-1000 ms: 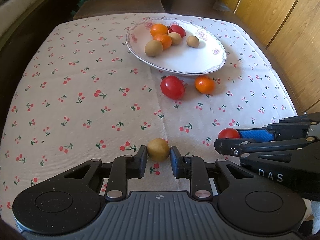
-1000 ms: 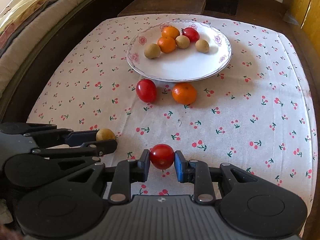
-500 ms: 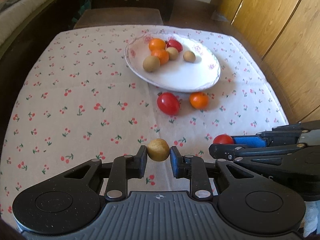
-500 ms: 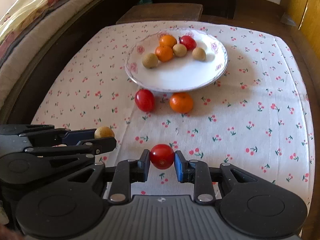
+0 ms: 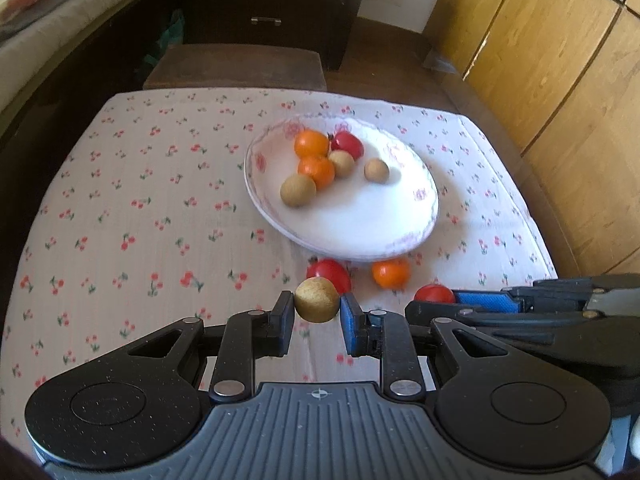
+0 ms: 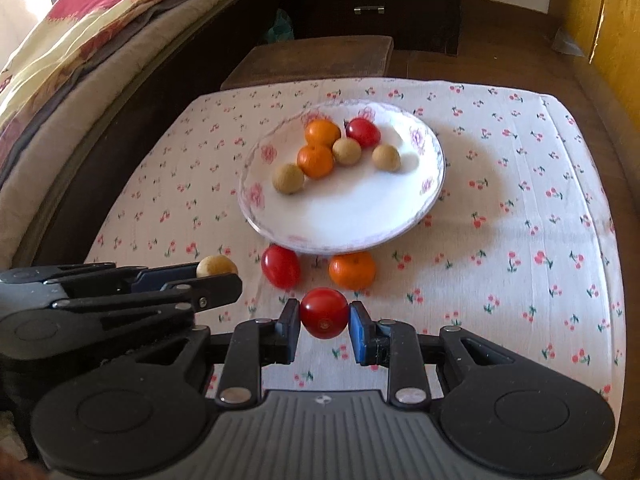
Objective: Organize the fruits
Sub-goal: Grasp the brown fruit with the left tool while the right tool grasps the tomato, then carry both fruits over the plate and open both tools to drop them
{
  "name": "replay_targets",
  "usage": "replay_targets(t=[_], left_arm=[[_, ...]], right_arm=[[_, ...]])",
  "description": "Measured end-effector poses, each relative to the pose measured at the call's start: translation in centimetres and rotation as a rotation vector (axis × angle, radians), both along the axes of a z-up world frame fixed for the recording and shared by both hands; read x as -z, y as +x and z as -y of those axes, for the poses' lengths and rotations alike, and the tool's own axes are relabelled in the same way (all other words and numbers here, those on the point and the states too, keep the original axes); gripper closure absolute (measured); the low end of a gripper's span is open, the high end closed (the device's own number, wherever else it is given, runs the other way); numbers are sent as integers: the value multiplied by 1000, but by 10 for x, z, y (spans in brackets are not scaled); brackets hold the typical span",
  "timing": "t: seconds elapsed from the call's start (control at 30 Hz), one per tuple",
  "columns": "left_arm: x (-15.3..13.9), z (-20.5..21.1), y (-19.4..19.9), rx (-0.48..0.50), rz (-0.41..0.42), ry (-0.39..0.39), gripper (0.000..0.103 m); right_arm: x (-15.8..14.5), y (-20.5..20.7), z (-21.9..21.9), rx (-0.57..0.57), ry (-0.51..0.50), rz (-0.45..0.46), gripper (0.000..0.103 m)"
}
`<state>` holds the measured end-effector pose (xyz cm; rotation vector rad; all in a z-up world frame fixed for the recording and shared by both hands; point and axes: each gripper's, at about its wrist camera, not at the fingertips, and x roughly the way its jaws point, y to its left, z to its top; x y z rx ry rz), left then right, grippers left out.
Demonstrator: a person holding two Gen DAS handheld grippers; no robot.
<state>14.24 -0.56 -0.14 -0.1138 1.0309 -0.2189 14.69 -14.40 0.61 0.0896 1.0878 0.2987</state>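
Tan, round fruit sits clamped between the fingers of the left gripper, held clear of the cherry-print surface, on the near side of the plate. Red tomato is likewise pinched by the right gripper, also nearer than the plate. Against the plate's near rim, on the cloth, lie a second tomato and an orange, between both grippers and the plate. On the plate rest two oranges, one tomato and three tan fruits. Beyond the plate stands a dark stool.
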Motion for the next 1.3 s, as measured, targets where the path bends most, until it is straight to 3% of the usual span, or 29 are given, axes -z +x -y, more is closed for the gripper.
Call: replay_targets(t=[0.67, 1.3], left_arm=[[13, 8, 65, -50, -9, -9, 72], [15, 9, 70, -67, -8, 0, 70]], right_arm=[[7, 69, 9, 59, 3, 1, 75], [9, 76, 9, 77, 2, 11, 74]])
